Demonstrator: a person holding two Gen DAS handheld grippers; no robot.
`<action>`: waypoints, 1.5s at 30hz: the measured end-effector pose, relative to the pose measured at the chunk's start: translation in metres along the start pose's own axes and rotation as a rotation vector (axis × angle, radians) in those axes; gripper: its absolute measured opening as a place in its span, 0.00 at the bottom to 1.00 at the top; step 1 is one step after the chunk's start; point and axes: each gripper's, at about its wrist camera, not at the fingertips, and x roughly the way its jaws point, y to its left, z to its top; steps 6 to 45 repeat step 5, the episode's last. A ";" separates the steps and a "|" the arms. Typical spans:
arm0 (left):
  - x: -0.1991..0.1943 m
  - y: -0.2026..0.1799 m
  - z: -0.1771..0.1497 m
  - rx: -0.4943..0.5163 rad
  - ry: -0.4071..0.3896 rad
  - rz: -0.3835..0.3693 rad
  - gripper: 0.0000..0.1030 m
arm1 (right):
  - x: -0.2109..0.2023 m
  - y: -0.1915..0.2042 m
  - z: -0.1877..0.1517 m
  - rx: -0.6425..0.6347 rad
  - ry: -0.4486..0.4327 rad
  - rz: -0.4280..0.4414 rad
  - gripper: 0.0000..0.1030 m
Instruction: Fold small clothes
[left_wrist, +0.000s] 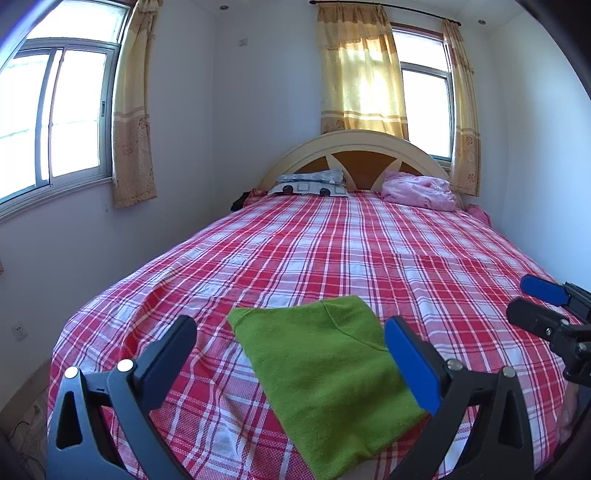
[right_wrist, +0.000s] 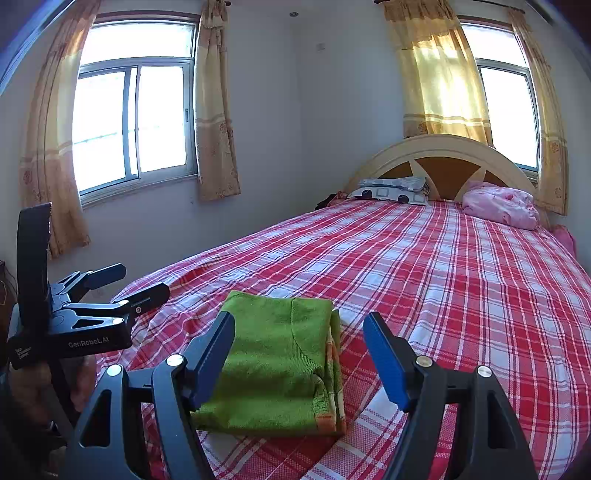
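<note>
I am holding both grippers, left and right, spread wide and empty; the folded green sweater is lying just ahead, lengthwise away from me.

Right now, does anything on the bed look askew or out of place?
Nothing is damaged or spilled. The folded green garment lies slightly skewed to the plaid sheet's lines, with an orange-striped edge peeking out on its right side. Both claws, left and right, are open and clear of it.

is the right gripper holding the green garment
No, the right gripper is open above the folded green garment, which lies flat on the plaid bed.
</note>
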 end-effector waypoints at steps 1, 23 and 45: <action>0.001 0.001 0.000 -0.003 0.001 -0.002 1.00 | 0.000 0.000 -0.001 0.001 0.001 0.002 0.71; 0.000 0.000 0.000 0.007 -0.005 -0.006 1.00 | 0.001 -0.002 -0.003 0.003 0.007 0.005 0.71; 0.000 0.000 0.000 0.007 -0.005 -0.006 1.00 | 0.001 -0.002 -0.003 0.003 0.007 0.005 0.71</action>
